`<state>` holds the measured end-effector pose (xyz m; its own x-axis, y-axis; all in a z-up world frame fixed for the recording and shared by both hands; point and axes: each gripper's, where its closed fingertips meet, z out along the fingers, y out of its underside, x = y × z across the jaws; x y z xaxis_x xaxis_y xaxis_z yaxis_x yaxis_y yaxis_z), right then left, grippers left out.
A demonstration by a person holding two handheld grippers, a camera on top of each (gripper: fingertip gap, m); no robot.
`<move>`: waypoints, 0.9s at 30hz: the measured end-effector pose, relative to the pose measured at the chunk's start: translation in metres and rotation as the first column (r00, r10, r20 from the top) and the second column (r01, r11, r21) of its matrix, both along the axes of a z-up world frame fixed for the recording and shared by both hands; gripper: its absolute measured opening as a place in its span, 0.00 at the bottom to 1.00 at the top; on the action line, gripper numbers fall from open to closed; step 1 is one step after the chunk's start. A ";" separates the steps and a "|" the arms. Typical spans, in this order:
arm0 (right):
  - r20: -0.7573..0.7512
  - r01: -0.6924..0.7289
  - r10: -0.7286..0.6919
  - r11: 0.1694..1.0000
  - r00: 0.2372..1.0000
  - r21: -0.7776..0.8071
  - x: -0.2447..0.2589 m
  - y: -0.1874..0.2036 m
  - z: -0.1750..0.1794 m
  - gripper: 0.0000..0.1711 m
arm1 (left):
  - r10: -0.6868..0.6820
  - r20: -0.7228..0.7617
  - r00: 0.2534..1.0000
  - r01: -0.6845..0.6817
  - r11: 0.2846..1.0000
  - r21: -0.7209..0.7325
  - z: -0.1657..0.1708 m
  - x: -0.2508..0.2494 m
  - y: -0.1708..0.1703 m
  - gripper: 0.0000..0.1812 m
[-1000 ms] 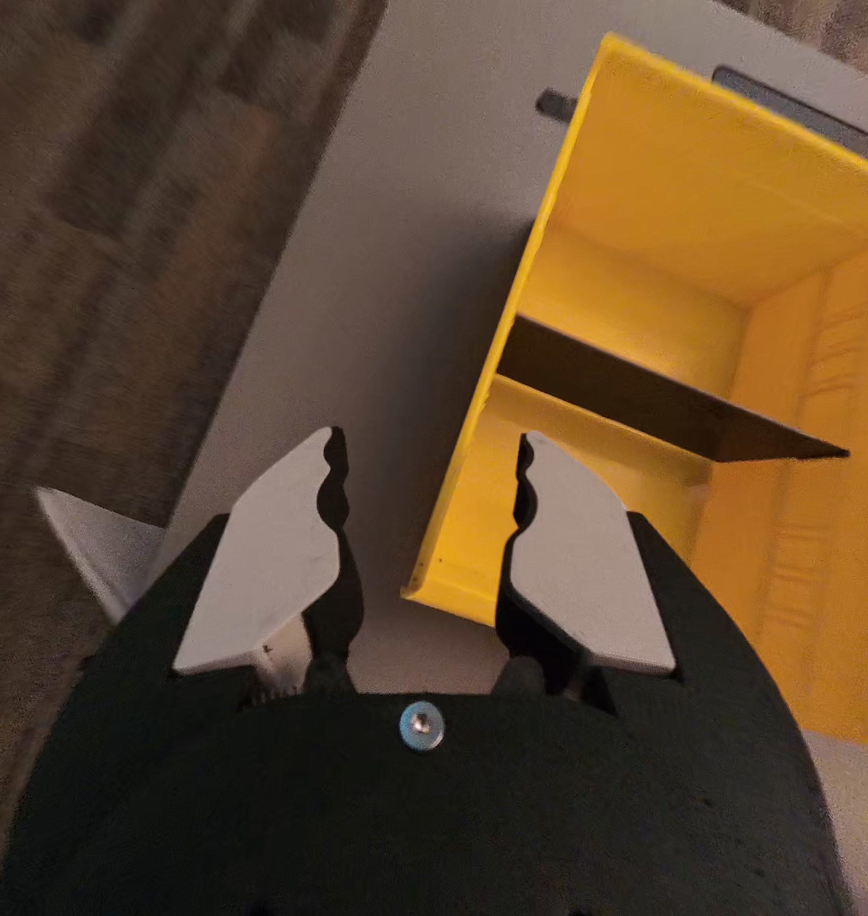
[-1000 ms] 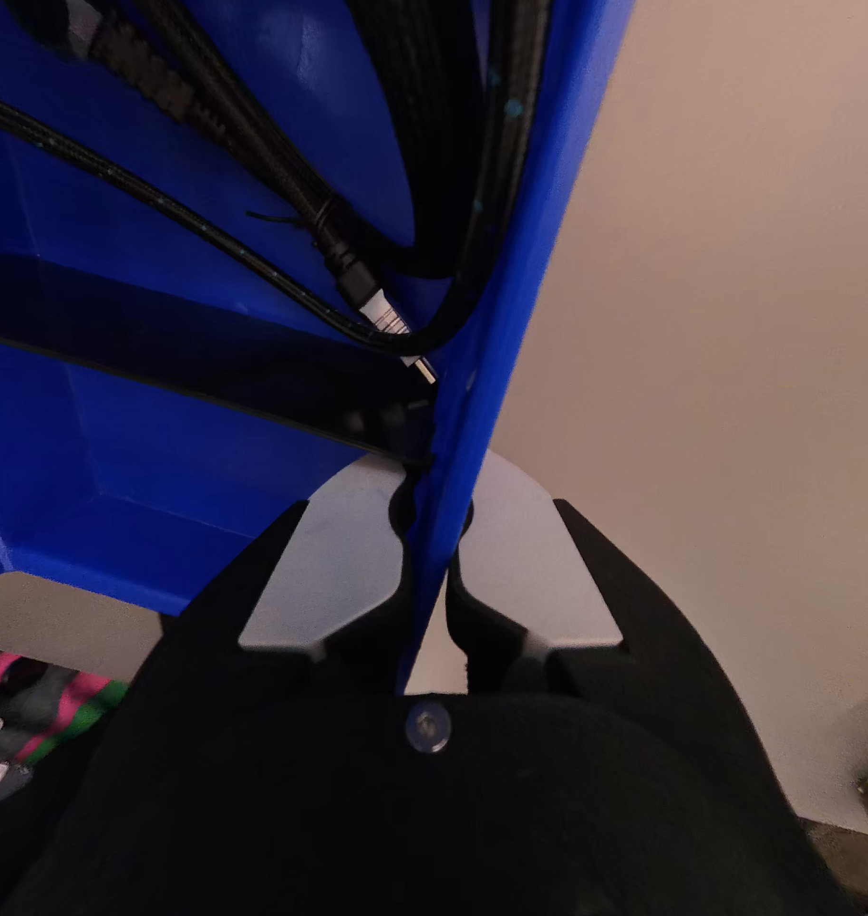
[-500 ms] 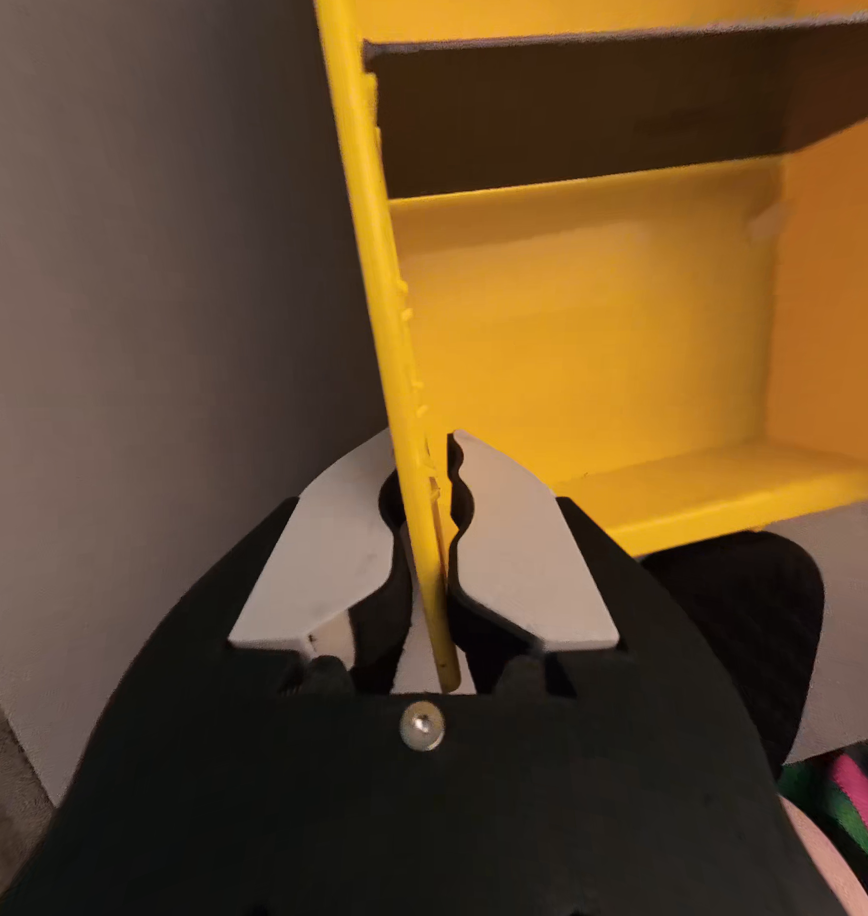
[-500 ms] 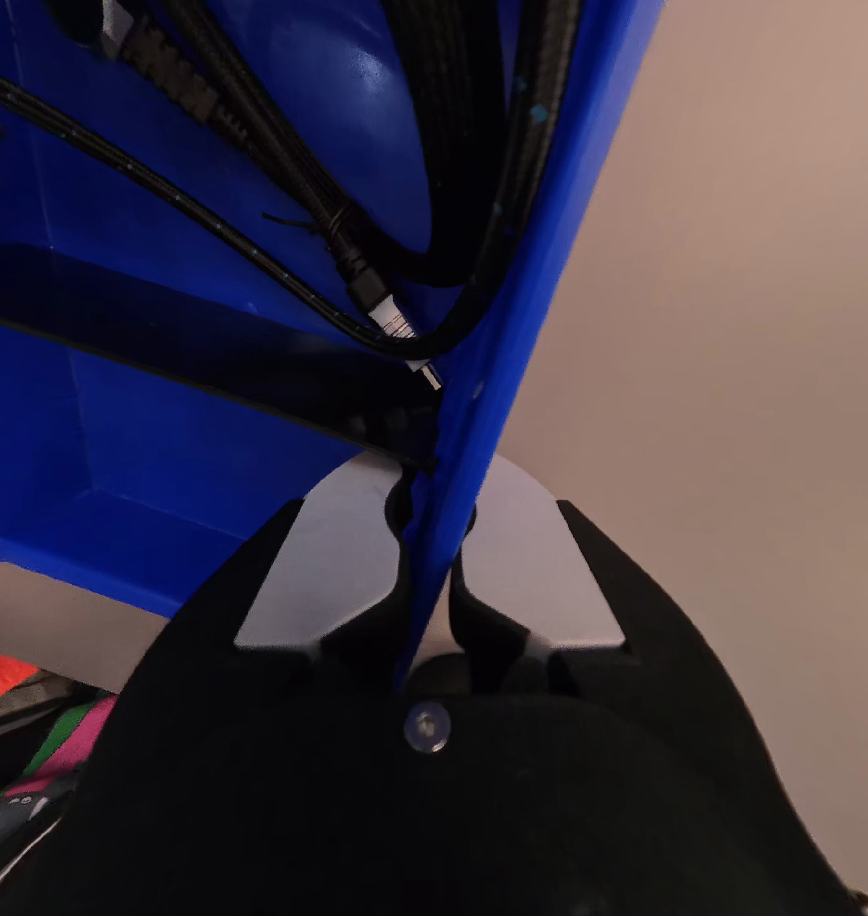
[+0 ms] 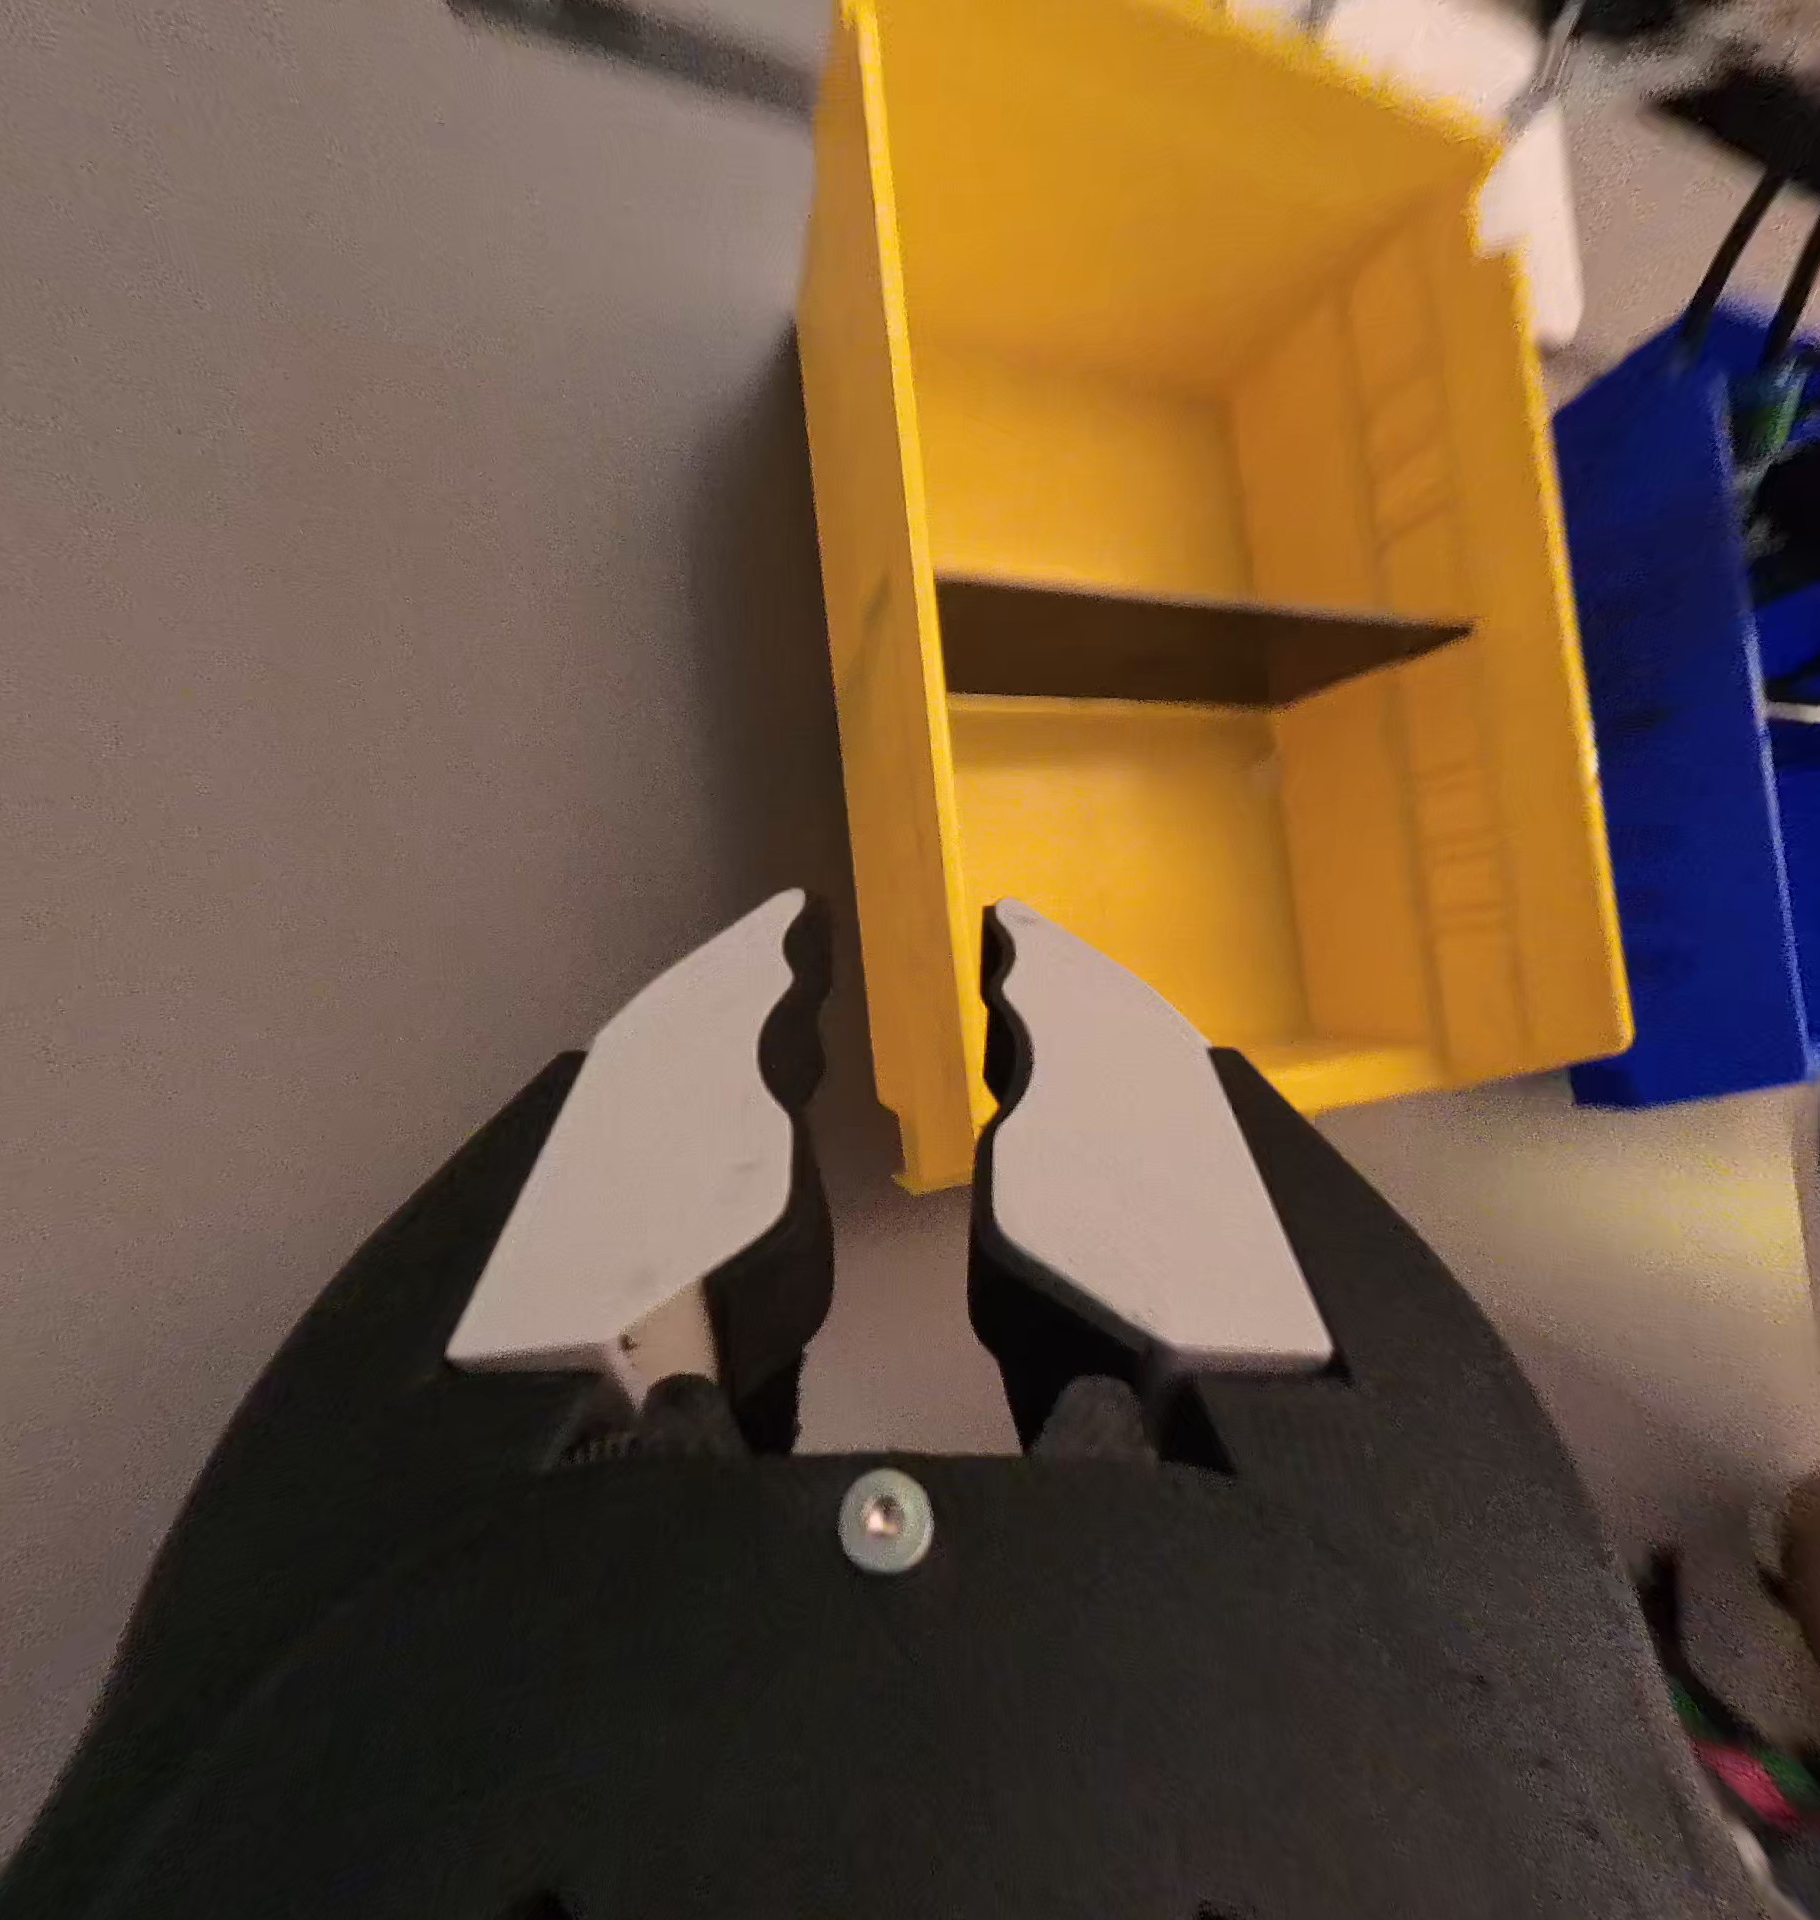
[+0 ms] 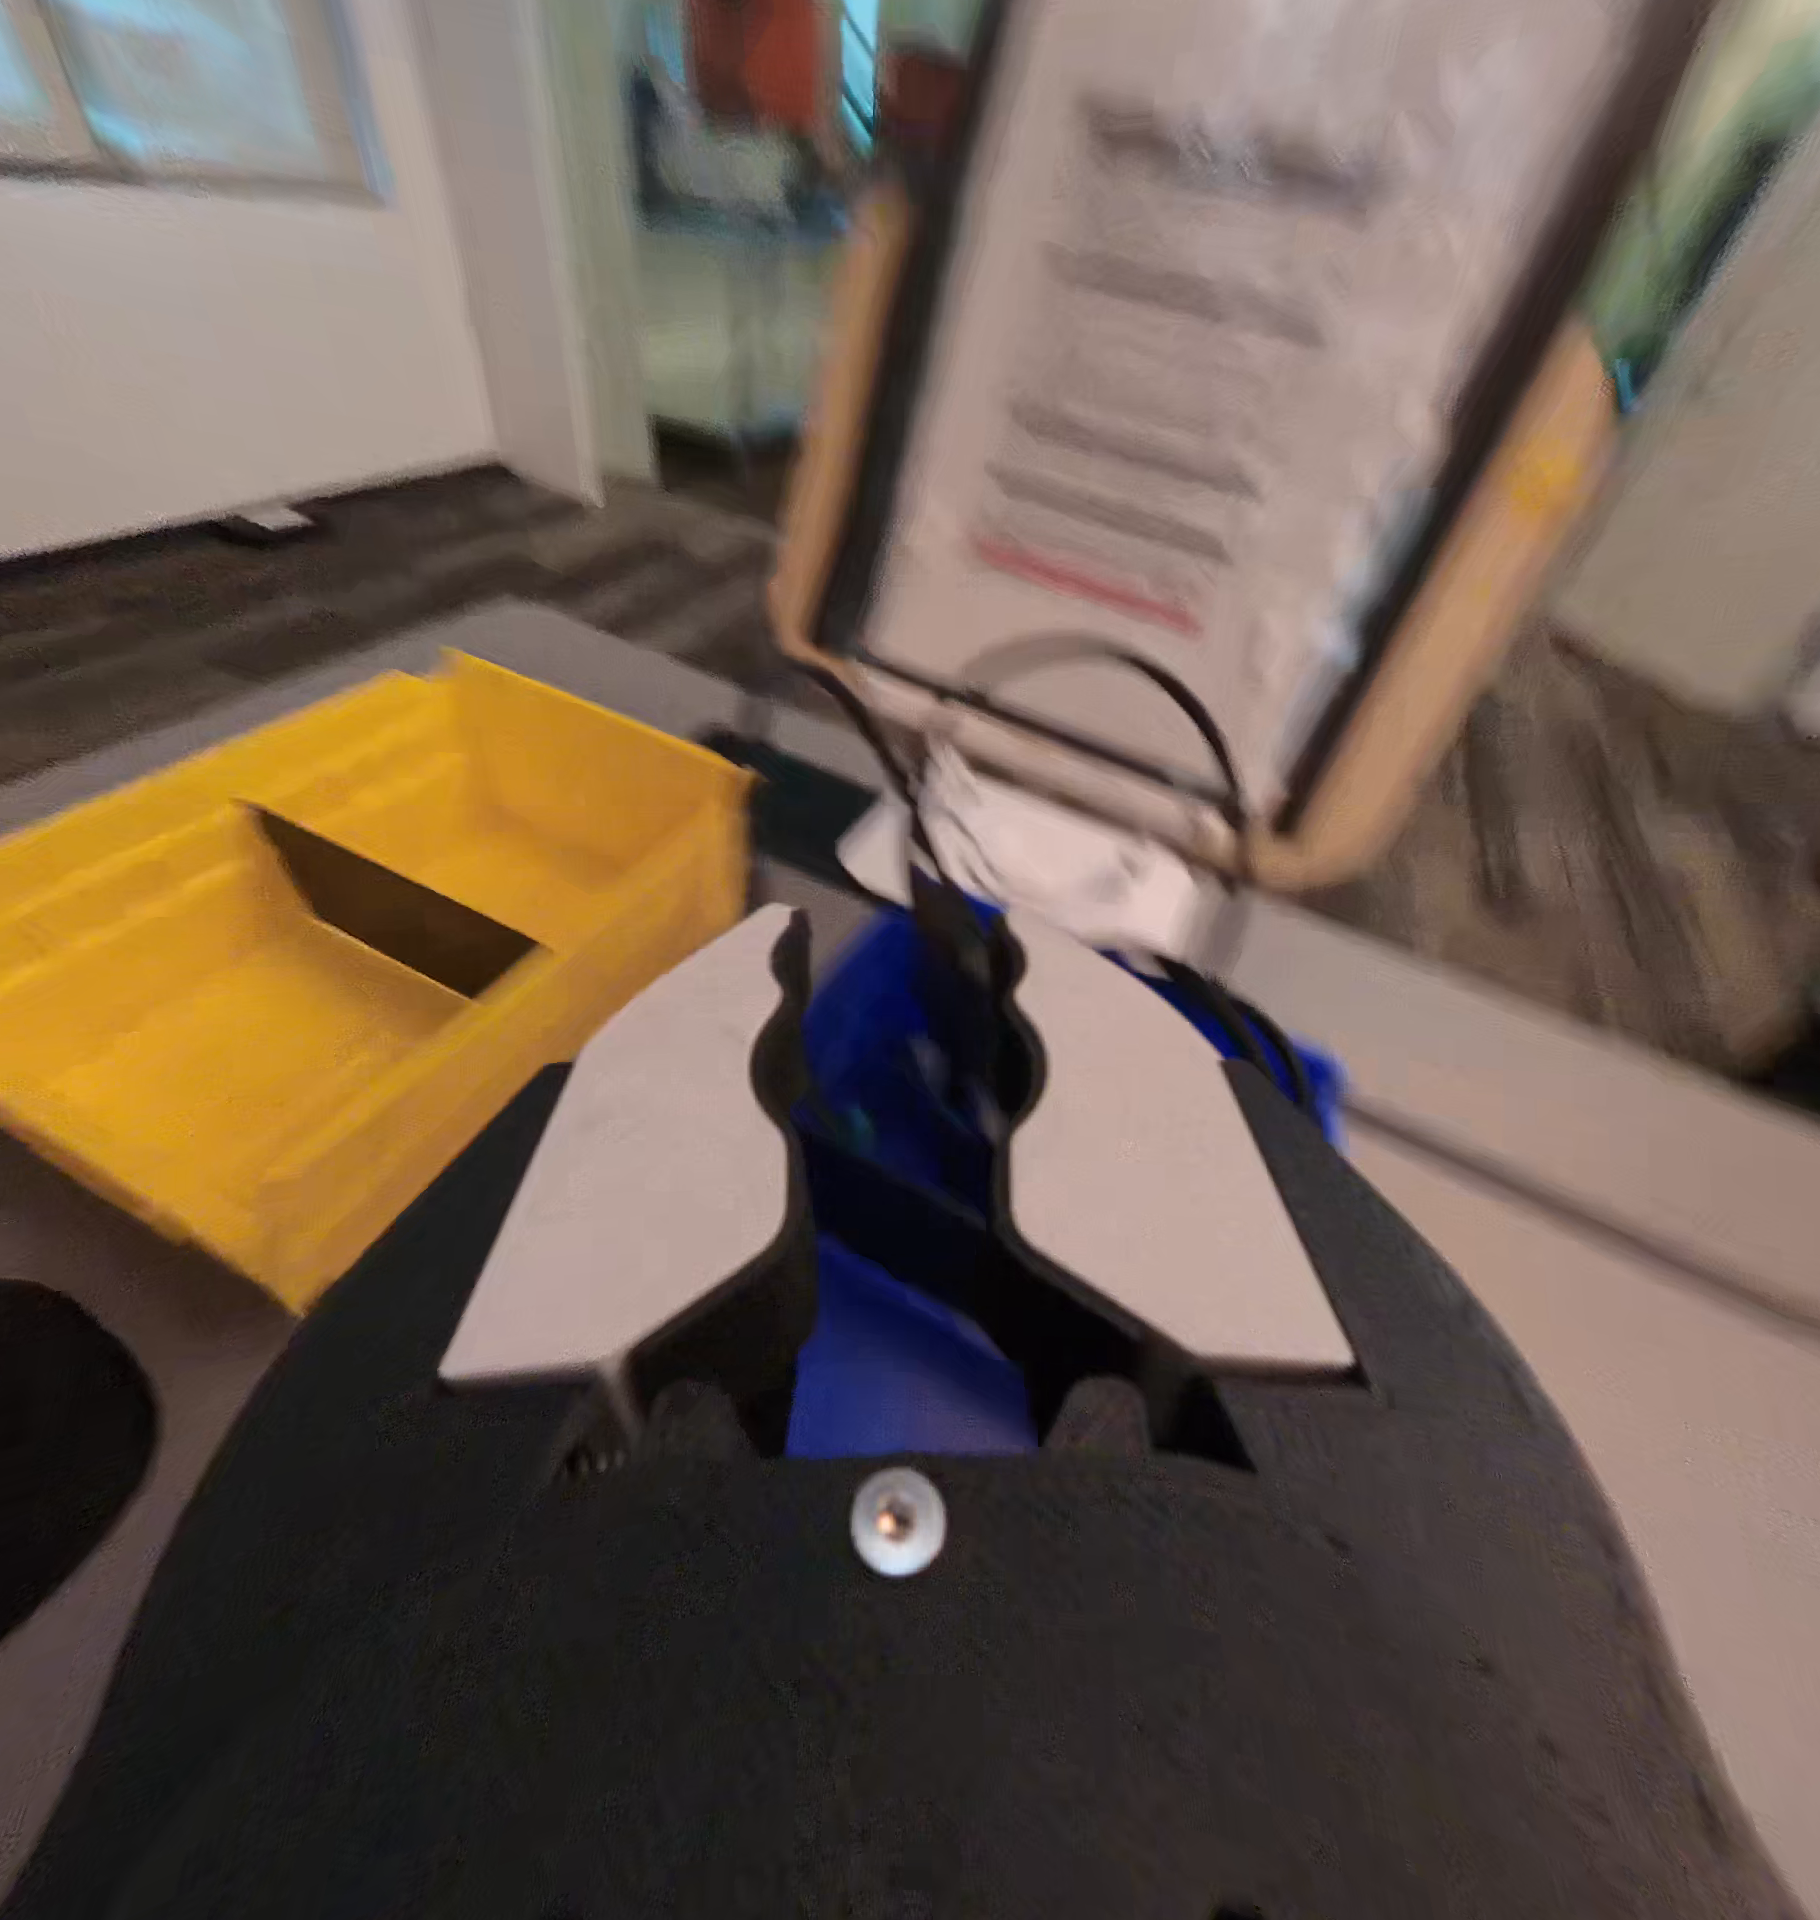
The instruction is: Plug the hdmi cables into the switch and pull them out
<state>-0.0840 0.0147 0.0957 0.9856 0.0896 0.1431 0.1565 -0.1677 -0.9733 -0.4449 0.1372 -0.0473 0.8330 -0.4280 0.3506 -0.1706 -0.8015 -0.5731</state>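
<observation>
My left gripper [image 5: 895, 909] is open, its fingers on either side of the left wall of the yellow bin [image 5: 1114, 852], near the bin's front corner. The bin stands on the table, empty, with a dark divider [image 5: 1186, 644]. My right gripper [image 6: 895, 925] is open just above the blue bin [image 6: 885, 1039], which shows between its fingers. Black HDMI cables [image 6: 953, 914] rise out of the blue bin. The blue bin [image 5: 1675, 727] and the cables [image 5: 1810, 249] also show in the left wrist view. The picture is too blurred to make out a switch.
The yellow bin [image 6: 293, 987] sits left of the blue bin on the pale table [image 5: 314, 623]. A white object [image 6: 1051, 862] lies behind the blue bin. A framed sign [image 6: 1197, 416] stands beyond it. The left gripper's black body [image 6: 23, 1455] is at the lower left. One gripper's finger ends stand about 40 cm off the other's.
Both grippers have opened. The left has let go of the yellow bin's wall. The right has let go of the blue bin's wall and tipped up to look across the table.
</observation>
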 end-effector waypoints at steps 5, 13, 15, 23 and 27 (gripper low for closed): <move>-0.104 -0.283 0.263 0.913 0.959 -0.295 -0.129 0.054 -0.069 0.39 | 0.056 0.044 0.997 -0.066 0.957 0.282 0.056 -0.009 0.010 0.18; -0.112 -0.108 0.035 0.639 0.993 -0.761 -0.146 0.096 -0.181 0.45 | 0.038 -0.026 0.999 -0.027 0.940 0.340 0.073 -0.001 0.001 0.20; -0.117 -0.100 -0.004 0.484 0.993 -0.869 -0.144 0.093 -0.203 0.39 | 0.008 -0.022 1.000 0.000 0.936 0.352 0.078 0.008 0.000 0.19; -0.130 -0.125 -0.036 0.128 0.991 -0.984 -0.145 0.085 -0.239 0.06 | -0.048 -0.035 0.998 0.058 0.912 0.407 0.094 0.026 -0.006 0.17; -0.120 -0.122 0.054 0.051 0.991 -0.991 -0.151 0.081 -0.228 0.03 | 0.050 0.063 0.997 -0.074 0.877 0.474 0.122 0.012 -0.006 0.16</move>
<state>-0.2347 0.0957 -0.1326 0.9594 0.2004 -0.1986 0.2218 -0.9708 0.0920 -0.4328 0.1307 0.0749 0.8509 -0.5013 0.1569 -0.0931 -0.4379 -0.8942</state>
